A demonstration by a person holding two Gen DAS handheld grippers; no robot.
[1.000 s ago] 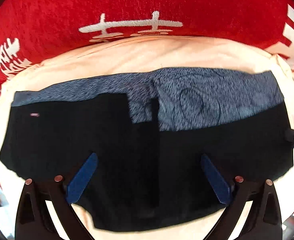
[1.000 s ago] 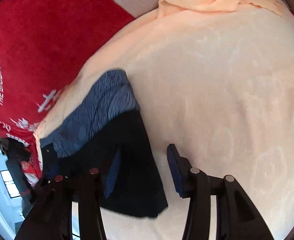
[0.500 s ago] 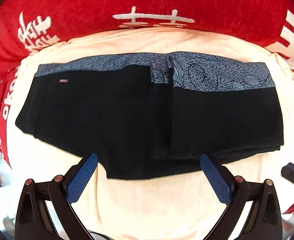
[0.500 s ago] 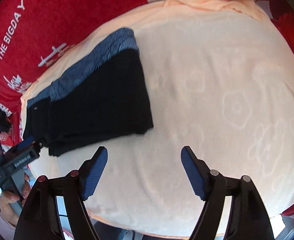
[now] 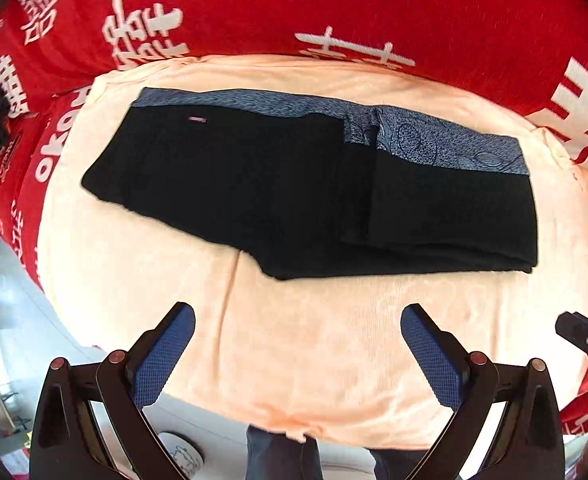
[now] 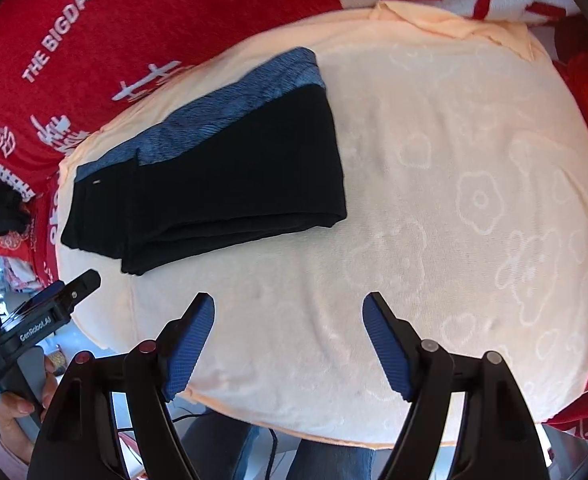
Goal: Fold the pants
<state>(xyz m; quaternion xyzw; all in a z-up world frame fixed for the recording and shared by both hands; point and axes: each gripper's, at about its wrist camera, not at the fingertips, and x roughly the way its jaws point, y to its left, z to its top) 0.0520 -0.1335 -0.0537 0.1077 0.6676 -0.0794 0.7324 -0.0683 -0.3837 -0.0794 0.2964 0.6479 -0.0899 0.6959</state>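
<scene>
Looking along our left gripper (image 5: 298,354), we see its blue pads (image 5: 161,356) spread wide with nothing between them, hovering over the bare peach cloth (image 5: 314,340) in the lower half of the frame. The black pants (image 5: 294,192) lie folded across the middle of that view, well apart from the fingertips, with the blue patterned waistband (image 5: 446,146) running along their upper edge and one folded layer overlapping at centre right. A red blanket with white lettering (image 5: 334,8) fills the top of the frame.

From our right gripper (image 6: 289,346), likewise parted and empty, the pants (image 6: 221,184) sit in the upper left of the frame, waistband (image 6: 229,108) toward the red blanket (image 6: 133,20). The peach cloth (image 6: 454,200) shows a faint flower print. Our left gripper (image 6: 49,312) appears at the lower left edge of this view, beside the cloth's border.
</scene>
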